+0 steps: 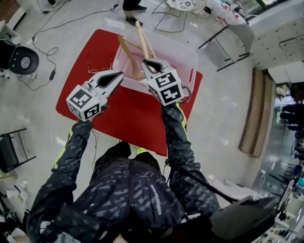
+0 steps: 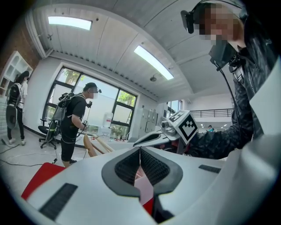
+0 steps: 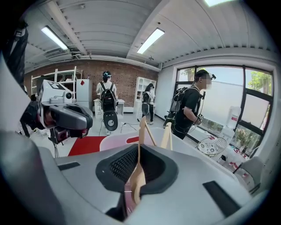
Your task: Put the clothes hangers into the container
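A wooden clothes hanger (image 1: 134, 49) stands tilted over the translucent container (image 1: 191, 53), which sits at the far side of the red table (image 1: 137, 118). My right gripper (image 1: 146, 62) is shut on the hanger's lower part; in the right gripper view the wood (image 3: 141, 132) runs up between the pads of the right gripper (image 3: 139, 151), with the container's rim (image 3: 112, 141) beyond. My left gripper (image 1: 120, 74) hovers just left of the container, shut and holding nothing. In the left gripper view the left gripper (image 2: 140, 151) has its pads together, and the hanger (image 2: 92, 147) shows ahead at the left.
A thin wire hanger (image 1: 99, 64) lies on the red table left of the container. A person (image 1: 133, 9) stands on the floor past the table's far edge. An office chair (image 1: 21, 59) and cables are on the floor at the left, a wire-frame stand (image 1: 183, 7) at the top.
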A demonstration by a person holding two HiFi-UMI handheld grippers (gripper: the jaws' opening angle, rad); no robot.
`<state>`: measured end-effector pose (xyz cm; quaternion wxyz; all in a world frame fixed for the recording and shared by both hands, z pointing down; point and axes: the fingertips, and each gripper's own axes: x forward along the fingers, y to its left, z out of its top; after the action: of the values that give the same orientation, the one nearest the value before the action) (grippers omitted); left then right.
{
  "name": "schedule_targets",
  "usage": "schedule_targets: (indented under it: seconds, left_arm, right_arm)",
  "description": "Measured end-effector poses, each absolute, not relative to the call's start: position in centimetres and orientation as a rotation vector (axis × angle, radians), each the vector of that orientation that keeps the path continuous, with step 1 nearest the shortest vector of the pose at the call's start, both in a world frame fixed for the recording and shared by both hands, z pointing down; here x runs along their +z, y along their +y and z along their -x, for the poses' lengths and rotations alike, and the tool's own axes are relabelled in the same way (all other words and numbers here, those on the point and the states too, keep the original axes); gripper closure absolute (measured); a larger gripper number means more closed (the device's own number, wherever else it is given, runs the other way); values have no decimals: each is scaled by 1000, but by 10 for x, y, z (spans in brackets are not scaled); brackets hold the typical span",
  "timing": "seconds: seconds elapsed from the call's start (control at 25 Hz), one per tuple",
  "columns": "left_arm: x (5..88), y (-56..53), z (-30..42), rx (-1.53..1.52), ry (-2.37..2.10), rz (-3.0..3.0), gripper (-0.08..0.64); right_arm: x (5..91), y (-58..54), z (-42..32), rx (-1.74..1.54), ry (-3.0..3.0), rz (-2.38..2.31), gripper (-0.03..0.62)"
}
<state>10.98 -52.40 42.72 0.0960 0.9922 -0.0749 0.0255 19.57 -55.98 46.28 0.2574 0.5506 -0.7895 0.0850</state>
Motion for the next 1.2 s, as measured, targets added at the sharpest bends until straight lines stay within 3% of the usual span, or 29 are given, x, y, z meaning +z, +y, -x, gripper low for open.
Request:
schedule_targets:
  seconds: [1.2]
  left_arm:
    - [374, -356, -145, 96, -341, -2939, 549]
  right_arm:
    - [405, -356, -181, 239, -2423, -1413, 568]
